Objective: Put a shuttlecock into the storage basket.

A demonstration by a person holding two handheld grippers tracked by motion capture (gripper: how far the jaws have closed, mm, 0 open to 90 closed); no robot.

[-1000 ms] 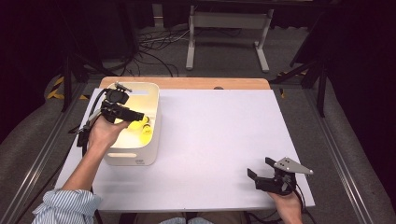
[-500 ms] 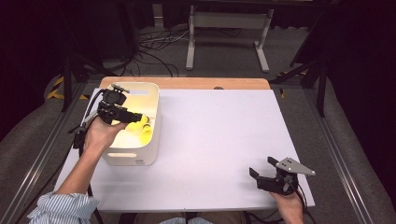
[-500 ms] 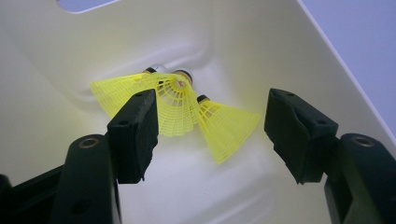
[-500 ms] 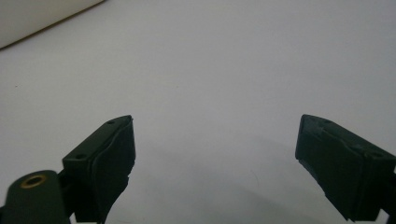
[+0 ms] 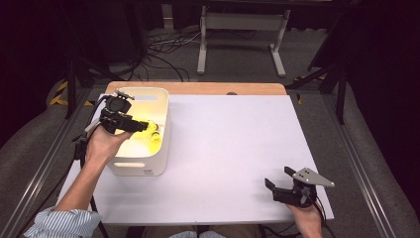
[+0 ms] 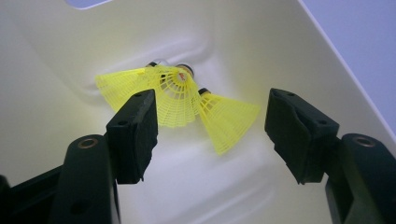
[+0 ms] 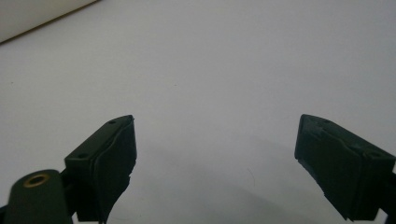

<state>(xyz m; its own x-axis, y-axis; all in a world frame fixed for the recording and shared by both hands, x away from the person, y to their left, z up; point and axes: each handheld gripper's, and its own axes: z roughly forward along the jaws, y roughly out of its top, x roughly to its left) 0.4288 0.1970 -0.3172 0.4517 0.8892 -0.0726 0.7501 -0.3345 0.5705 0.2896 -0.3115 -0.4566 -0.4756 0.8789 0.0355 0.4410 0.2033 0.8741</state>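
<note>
A small cluster of yellow shuttlecocks (image 6: 180,95) lies on the floor of a white plastic bin (image 5: 137,167) at the table's left. They show as a yellow patch (image 5: 151,136) in the high view. My left gripper (image 5: 143,127) hangs over the bin and points down into it. Its jaws stand open above the shuttlecocks (image 6: 212,112) without touching them, with nothing between the pads. My right gripper (image 5: 277,178) rests near the table's front right corner, open and empty (image 7: 215,140) over the bare white tabletop.
The white tabletop (image 5: 233,144) stretches between the bin and the right gripper. A wooden strip (image 5: 198,88) runs along its far edge. Beyond it are dark floor, cables and a metal stand (image 5: 237,39). The bin's wall (image 6: 243,42) rises close around the left jaws.
</note>
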